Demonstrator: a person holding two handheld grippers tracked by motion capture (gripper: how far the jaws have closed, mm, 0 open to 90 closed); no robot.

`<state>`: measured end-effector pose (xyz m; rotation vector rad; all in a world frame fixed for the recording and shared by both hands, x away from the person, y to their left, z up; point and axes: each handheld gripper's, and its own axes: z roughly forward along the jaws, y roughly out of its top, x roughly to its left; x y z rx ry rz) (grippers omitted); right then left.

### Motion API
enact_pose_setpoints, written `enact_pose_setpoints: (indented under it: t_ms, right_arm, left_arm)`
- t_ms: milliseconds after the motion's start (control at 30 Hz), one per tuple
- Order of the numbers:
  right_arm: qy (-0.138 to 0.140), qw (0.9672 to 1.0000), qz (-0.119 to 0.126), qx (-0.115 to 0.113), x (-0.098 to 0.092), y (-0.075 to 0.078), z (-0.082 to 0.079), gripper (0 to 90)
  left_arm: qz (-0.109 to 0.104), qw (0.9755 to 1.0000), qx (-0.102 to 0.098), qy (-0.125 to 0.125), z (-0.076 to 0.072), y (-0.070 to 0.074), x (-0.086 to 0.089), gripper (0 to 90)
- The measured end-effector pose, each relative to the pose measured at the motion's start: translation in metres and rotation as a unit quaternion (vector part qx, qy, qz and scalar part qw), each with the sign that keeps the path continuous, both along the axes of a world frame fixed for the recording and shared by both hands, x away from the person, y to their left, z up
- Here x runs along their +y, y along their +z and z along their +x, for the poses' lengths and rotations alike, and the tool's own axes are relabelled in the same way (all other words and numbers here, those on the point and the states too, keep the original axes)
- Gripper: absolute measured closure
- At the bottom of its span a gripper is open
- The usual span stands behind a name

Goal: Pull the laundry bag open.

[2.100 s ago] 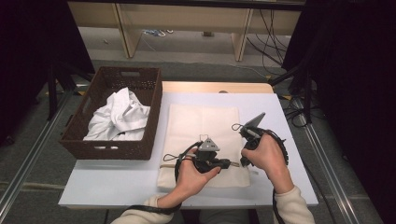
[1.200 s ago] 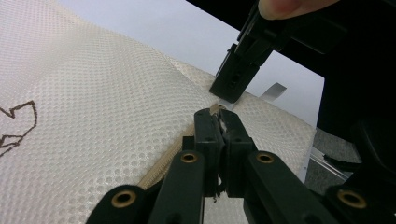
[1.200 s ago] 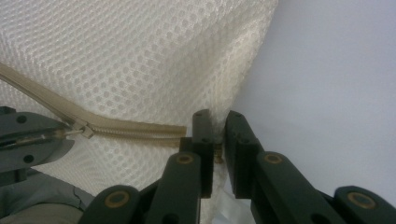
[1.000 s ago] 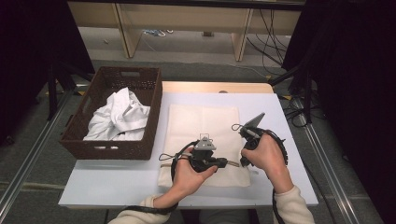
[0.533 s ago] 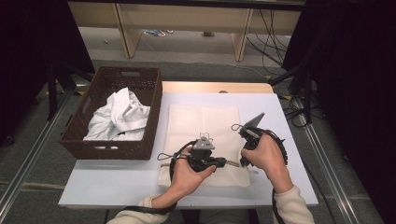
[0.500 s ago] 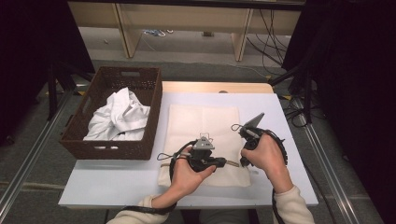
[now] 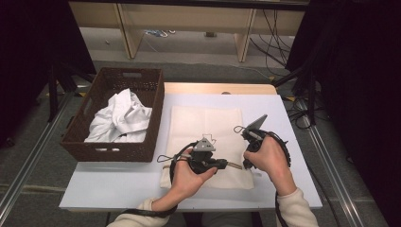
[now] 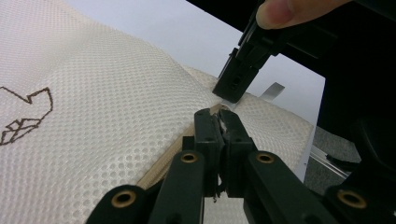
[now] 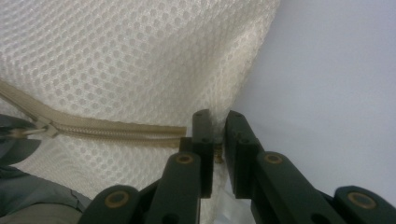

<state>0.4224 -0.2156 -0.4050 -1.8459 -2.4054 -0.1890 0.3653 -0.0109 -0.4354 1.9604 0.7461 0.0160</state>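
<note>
The work in hand is the zipper of a cream mesh laundry bag [image 7: 208, 142], which lies flat on the white table [image 7: 118, 184] just beside a brown wicker basket [image 7: 113, 146] holding crumpled white cloth [image 7: 120, 120]. The left gripper [image 8: 219, 122] is closed on the zipper pull [image 9: 28, 130] at the near edge of the bag; in the left gripper view its jaws stand together with the pull tab pinched between the tips. The right gripper [image 9: 216, 122] is closed on the mesh at the bag's right corner, just past the end of the zipper tape [image 9: 116, 129]; a fold of netting sits between its jaws in the right gripper view. The governing relation is the line of the zipper: its long axis runs along the bag's near edge, across the table from left to right as the high view shows it, and both grippers sit on that line, near each other. The slider lies at the right end of the track, so the remaining travel appears to be leftward, away from the right gripper. The left hand [image 7: 187, 172] is the one placed to draw the slider; the right hand [image 7: 267, 158] serves as the anchor that keeps the tape taut. A pull off this axis would likely bunch the mesh rather than move the slider.
</note>
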Motion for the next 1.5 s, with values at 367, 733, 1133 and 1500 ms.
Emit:
enact_pose_setpoints:
  t_ms: [367, 733, 1133, 1500]
  right_arm:
    - [-0.007, 0.9999, -0.001, 0.01, 0.002, 0.001, 0.0, 83.8]
    - [0.001, 0.9999, -0.006, 0.011, 0.002, 0.001, 0.001, 83.8]
    - [0.002, 1.0, 0.001, 0.002, 0.001, -0.001, 0.001, 83.8]
    - [-0.005, 1.0, 0.0, 0.006, 0.002, -0.001, 0.0, 83.8]
  left_arm:
    - [-0.004, 1.0, 0.001, 0.003, -0.001, 0.0, 0.001, 86.9]
    - [-0.005, 1.0, -0.001, 0.006, -0.002, 0.001, 0.007, 86.9]
    - [-0.005, 0.9999, -0.002, 0.009, -0.002, 0.003, 0.011, 86.9]
    - [-0.003, 1.0, -0.004, 0.009, -0.003, 0.004, 0.015, 86.9]
